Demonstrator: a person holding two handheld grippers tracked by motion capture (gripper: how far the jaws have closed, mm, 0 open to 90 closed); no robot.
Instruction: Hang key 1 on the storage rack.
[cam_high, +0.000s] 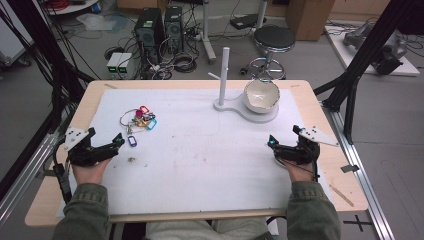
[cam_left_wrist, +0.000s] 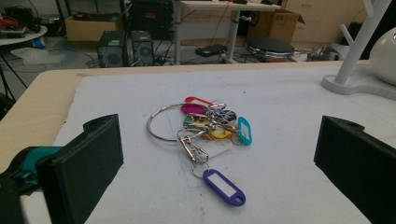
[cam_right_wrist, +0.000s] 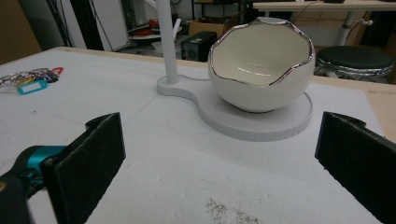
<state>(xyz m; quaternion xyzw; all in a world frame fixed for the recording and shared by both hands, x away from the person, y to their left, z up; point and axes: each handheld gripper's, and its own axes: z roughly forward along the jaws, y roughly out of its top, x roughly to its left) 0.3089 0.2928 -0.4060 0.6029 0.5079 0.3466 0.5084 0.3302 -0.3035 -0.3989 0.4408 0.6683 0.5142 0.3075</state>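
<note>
Floor (cam_high: 310, 60): grey, strewn with cables
Surface (cam_high: 60, 200): pale wood, white mat (cam_high: 200, 170) on top
Stool (cam_high: 274, 39): round black seat, chrome base
Computer towers (cam_high: 159, 27): 2, black, side by side
Cardboard box (cam_high: 310, 17): brown, far right
Frame struts (cam_high: 370, 45): black, both sides

A bunch of coloured key tags (cam_left_wrist: 205, 128) lies flat near an eggshell-shaped bowl (cam_right_wrist: 260, 65).

Olive-green sleeves (cam_high: 82, 212); black hand-held gripper (cam_high: 118, 140), teal accent
</note>
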